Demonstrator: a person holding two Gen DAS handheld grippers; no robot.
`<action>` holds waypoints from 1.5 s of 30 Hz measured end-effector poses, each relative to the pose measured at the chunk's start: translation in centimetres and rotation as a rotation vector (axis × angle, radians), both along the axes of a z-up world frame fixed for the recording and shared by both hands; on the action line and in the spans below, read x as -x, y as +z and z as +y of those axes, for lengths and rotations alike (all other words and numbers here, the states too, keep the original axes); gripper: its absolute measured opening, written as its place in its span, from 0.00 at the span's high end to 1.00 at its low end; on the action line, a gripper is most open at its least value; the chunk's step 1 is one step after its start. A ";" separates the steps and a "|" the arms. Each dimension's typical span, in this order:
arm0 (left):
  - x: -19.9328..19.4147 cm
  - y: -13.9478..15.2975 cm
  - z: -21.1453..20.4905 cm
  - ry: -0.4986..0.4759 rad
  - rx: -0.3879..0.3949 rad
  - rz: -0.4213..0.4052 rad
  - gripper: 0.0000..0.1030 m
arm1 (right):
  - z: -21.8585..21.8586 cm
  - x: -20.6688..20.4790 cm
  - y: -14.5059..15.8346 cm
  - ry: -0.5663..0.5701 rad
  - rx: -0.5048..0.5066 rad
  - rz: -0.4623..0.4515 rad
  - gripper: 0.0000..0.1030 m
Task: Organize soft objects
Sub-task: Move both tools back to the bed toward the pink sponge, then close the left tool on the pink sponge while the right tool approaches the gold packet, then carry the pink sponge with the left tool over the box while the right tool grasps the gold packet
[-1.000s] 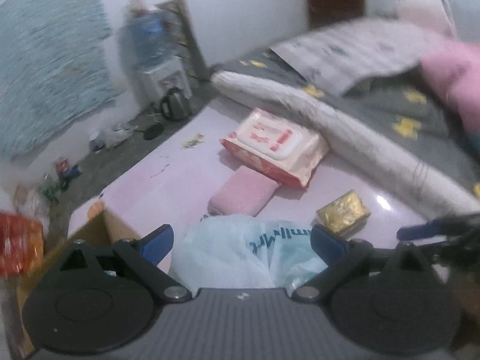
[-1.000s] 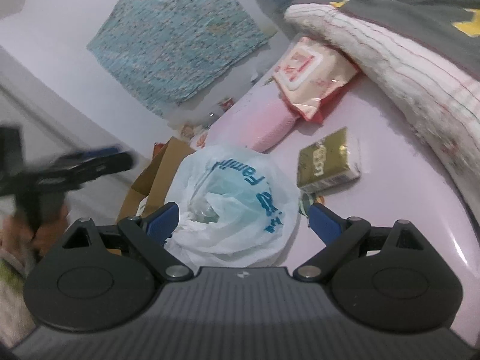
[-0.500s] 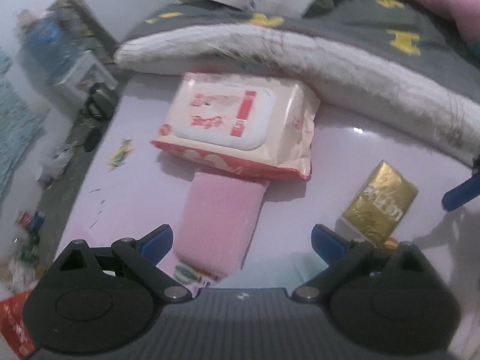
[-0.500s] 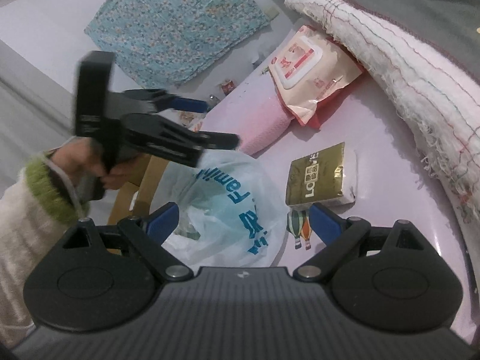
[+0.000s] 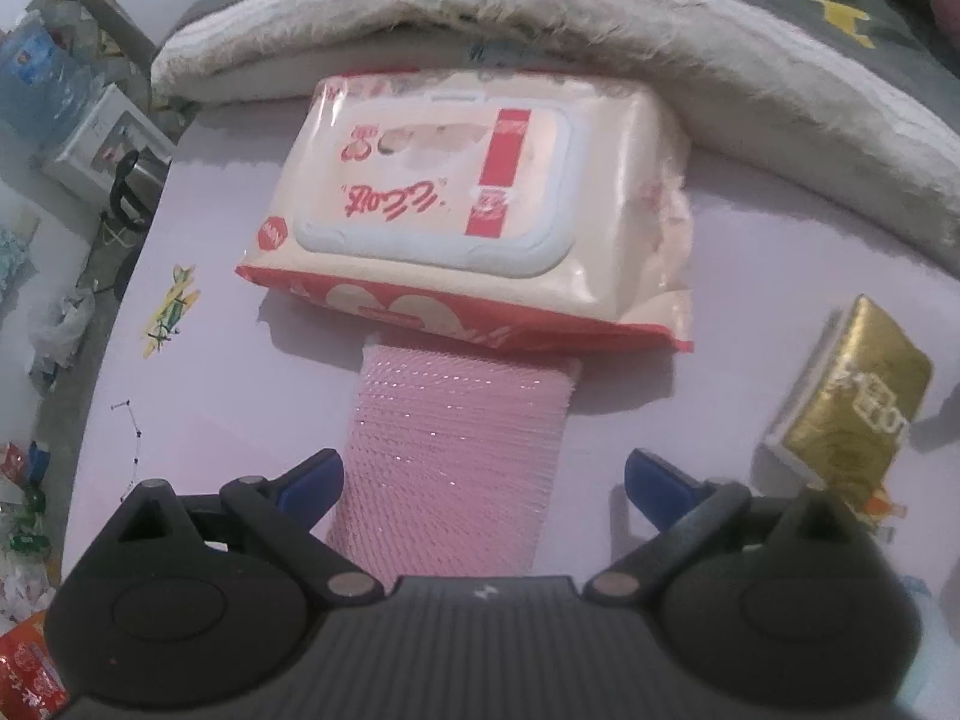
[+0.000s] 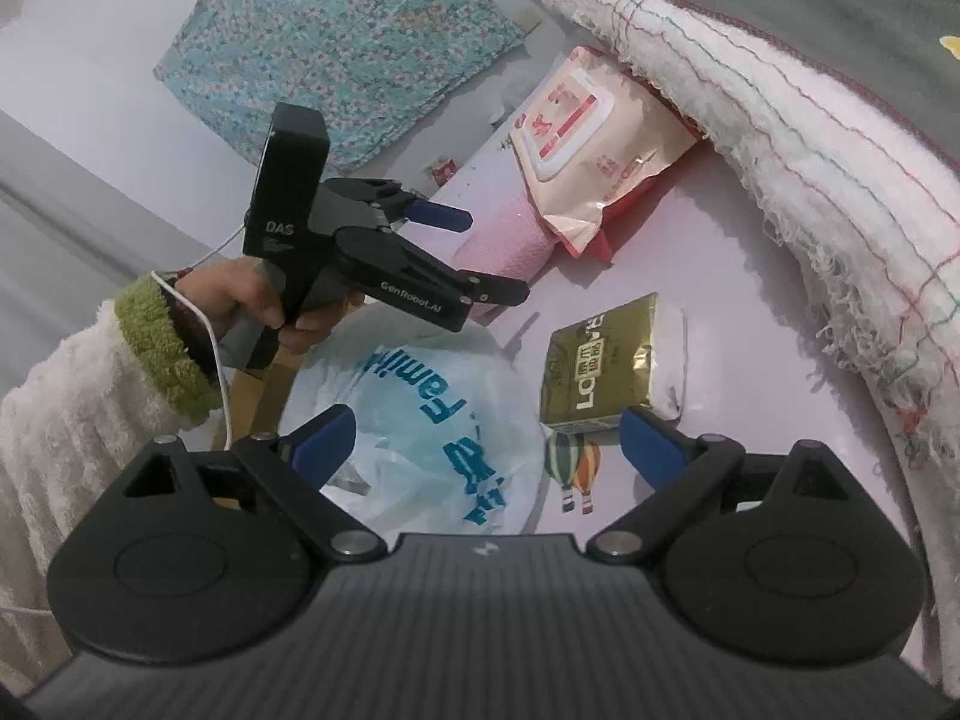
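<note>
A pink ribbed sponge cloth (image 5: 456, 450) lies on the pale pink table (image 5: 240, 396), its far end tucked under a red and cream wet-wipes pack (image 5: 480, 204). My left gripper (image 5: 483, 468) is open and low over the cloth's near end, one finger on each side. In the right wrist view a hand holds that left gripper (image 6: 492, 255) above the pink cloth (image 6: 510, 240). My right gripper (image 6: 486, 423) is open and holds nothing, hovering over a white plastic bag (image 6: 432, 420). A gold tissue pack (image 6: 606, 360) lies just beyond its right finger.
A thick white blanket edge (image 5: 540, 18) borders the table's far side, right behind the wipes pack. A cardboard box (image 6: 264, 384) stands under the bag at the table's left. A kettle (image 5: 132, 180) and litter lie on the floor to the left.
My left gripper has moved forward and down, from above the plastic bag to the pink cloth, which now sits between its open fingers. The right gripper has hardly moved.
</note>
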State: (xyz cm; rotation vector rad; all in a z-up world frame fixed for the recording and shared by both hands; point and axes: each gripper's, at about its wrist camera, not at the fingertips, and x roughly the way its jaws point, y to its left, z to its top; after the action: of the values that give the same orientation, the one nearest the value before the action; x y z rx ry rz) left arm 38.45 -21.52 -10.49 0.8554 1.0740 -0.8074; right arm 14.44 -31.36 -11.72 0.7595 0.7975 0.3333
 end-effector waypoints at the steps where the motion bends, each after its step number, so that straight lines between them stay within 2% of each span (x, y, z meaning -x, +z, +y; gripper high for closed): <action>1: -0.2 -0.2 0.0 0.005 -0.001 0.005 0.02 | 0.0 -0.1 0.0 0.000 0.014 0.002 0.07; 6: -1.0 -1.2 -0.2 0.031 -0.013 -0.008 0.03 | 0.3 -0.7 0.0 0.004 0.070 0.014 0.07; 8: -1.2 -1.4 -0.1 0.042 -0.008 -0.017 0.08 | 0.3 -0.9 0.0 0.006 0.078 0.019 0.07; 10: -1.3 -1.0 -0.1 0.055 0.010 -0.023 0.18 | 0.3 -1.0 -0.1 0.004 0.088 0.025 0.07; 13: -1.5 -0.5 0.2 0.096 0.032 -0.005 0.20 | 0.3 -1.2 -0.2 -0.004 0.114 0.027 0.07; 19: -0.7 1.2 0.9 0.123 0.066 -0.049 0.21 | 1.1 -2.7 0.1 0.005 0.234 0.030 0.07; 22: -0.1 3.0 1.5 0.144 0.121 -0.062 0.21 | 1.4 -3.5 1.1 0.062 0.289 0.005 0.07; 25: 0.4 5.1 2.1 0.175 0.185 -0.059 0.21 | 1.8 -4.9 1.9 0.186 0.360 -0.016 0.08; 28: 1.0 7.1 2.6 0.217 0.236 -0.056 0.21 | 2.8 -6.5 2.2 0.363 0.487 -0.033 0.08; 32: 2.1 9.8 3.8 0.278 0.292 -0.048 0.21 | 4.8 -8.6 0.9 0.574 0.695 -0.025 0.08; 36: 3.3 12.5 5.6 0.342 0.334 -0.048 0.21 | 6.5 -10.2 -0.5 0.711 0.818 -0.015 0.09; 39: 4.5 14.8 7.6 0.397 0.357 -0.068 0.21 | 7.6 -11.1 -1.5 0.752 0.860 0.019 0.15; 41: 5.3 16.2 9.1 0.441 0.368 -0.085 0.21 | 8.1 -10.9 -1.7 0.750 0.899 0.011 0.21; 42: 5.7 17.0 10.1 0.469 0.374 -0.091 0.21 | 8.3 -10.8 -1.5 0.741 0.903 0.010 0.28; 45: 7.5 19.0 13.7 0.564 0.405 -0.112 0.21 | 8.4 -9.8 -1.2 0.699 0.889 0.016 0.35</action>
State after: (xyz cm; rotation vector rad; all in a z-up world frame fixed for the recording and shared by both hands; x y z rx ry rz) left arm 30.92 -7.83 8.54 0.2274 0.9414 -0.4649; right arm 24.20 -22.99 -12.91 -0.3721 1.0924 0.5337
